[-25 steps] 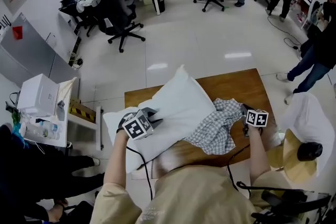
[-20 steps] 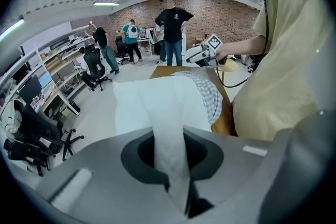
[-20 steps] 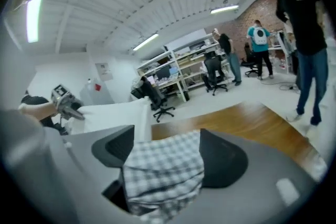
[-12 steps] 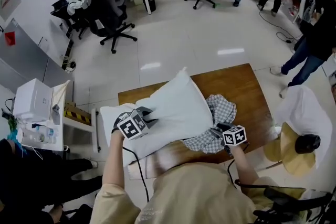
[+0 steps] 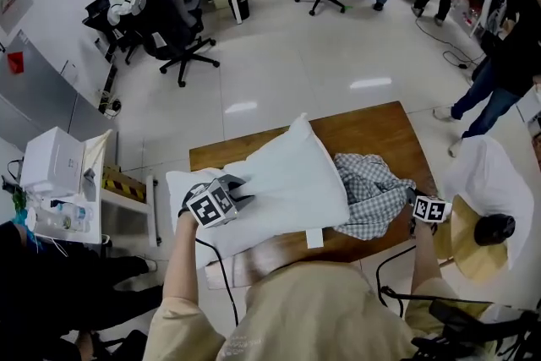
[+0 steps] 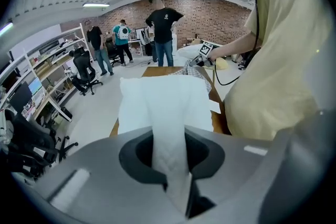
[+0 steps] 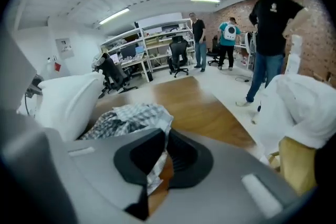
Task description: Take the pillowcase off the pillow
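Observation:
A bare white pillow (image 5: 279,177) lies slanted across the wooden table (image 5: 380,131). My left gripper (image 5: 230,192) is shut on its near left corner, and a fold of white pillow cloth (image 6: 169,160) runs between the jaws. The checked pillowcase (image 5: 372,194) lies crumpled to the right of the pillow, stretched toward my right gripper (image 5: 413,199). That gripper is shut on an edge of the pillowcase (image 7: 131,115) near the table's right edge; its jaws have just been closing with the cloth between them. The pillow (image 7: 68,99) shows at the left of the right gripper view.
A white bundle (image 5: 490,182) and a straw hat (image 5: 473,245) sit right of the table. A white box (image 5: 52,161) rests on a low shelf at the left. Office chairs (image 5: 182,34) and standing people (image 5: 507,63) occupy the floor beyond.
The right gripper swung in toward the pillow, then back out to the right, drawing the checked pillowcase with it. The left gripper has stayed on the pillow's corner.

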Tool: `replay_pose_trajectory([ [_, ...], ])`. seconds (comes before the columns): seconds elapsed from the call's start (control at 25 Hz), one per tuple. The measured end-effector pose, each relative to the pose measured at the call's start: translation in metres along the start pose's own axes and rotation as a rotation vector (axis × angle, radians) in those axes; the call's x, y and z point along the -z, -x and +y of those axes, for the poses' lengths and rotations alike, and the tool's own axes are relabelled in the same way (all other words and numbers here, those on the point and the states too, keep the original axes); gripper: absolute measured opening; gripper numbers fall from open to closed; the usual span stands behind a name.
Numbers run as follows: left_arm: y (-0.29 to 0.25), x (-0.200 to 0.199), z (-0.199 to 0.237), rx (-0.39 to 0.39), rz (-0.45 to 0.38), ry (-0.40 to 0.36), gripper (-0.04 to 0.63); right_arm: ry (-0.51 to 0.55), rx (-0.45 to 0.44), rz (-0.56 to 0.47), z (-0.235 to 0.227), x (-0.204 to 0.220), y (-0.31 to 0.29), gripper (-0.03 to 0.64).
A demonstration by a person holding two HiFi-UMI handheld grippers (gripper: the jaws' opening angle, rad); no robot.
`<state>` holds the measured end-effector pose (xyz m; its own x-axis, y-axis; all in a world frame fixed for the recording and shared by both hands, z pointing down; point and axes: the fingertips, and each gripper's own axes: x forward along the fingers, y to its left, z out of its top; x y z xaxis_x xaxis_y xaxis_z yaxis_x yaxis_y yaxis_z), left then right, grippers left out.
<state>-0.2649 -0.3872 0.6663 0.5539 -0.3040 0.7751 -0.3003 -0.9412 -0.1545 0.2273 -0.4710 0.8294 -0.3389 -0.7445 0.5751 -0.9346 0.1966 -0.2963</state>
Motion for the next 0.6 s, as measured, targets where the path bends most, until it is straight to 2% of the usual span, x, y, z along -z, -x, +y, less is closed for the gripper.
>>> replay_pose_trajectory([
  [0.04,-0.009,0.001,-0.005,0.011,0.010,-0.006,0.065,0.014,0.023,-0.023,-0.002,-0.010,0.005,0.030],
  [0.12,-0.028,0.001,-0.015,0.041,0.015,0.000,0.111,0.042,0.103,-0.112,-0.006,-0.037,0.021,0.128],
  [0.2,-0.035,-0.005,-0.014,0.033,-0.046,0.056,0.238,0.076,0.139,-0.251,0.005,-0.076,0.042,0.205],
  [0.24,-0.031,-0.011,-0.007,0.004,-0.106,0.097,0.233,0.101,0.123,-0.320,0.018,-0.098,0.051,0.251],
  [0.28,-0.023,-0.020,0.002,-0.030,-0.173,0.138,0.230,0.132,0.081,-0.380,0.037,-0.121,0.059,0.283],
  [0.36,-0.001,-0.040,0.017,-0.096,-0.291,0.194,0.244,0.198,-0.045,-0.472,0.084,-0.160,0.073,0.293],
  [0.4,0.010,-0.049,0.021,-0.124,-0.337,0.213,0.290,0.229,-0.107,-0.508,0.108,-0.176,0.080,0.293],
  [0.44,0.019,-0.056,0.024,-0.147,-0.378,0.230,0.323,0.260,-0.163,-0.542,0.133,-0.188,0.086,0.293],
  [0.52,0.036,-0.066,0.025,-0.192,-0.457,0.259,0.347,0.315,-0.259,-0.608,0.181,-0.205,0.096,0.298],
  [0.6,0.049,-0.075,0.026,-0.259,-0.527,0.277,0.382,0.354,-0.339,-0.672,0.228,-0.216,0.106,0.351],
])
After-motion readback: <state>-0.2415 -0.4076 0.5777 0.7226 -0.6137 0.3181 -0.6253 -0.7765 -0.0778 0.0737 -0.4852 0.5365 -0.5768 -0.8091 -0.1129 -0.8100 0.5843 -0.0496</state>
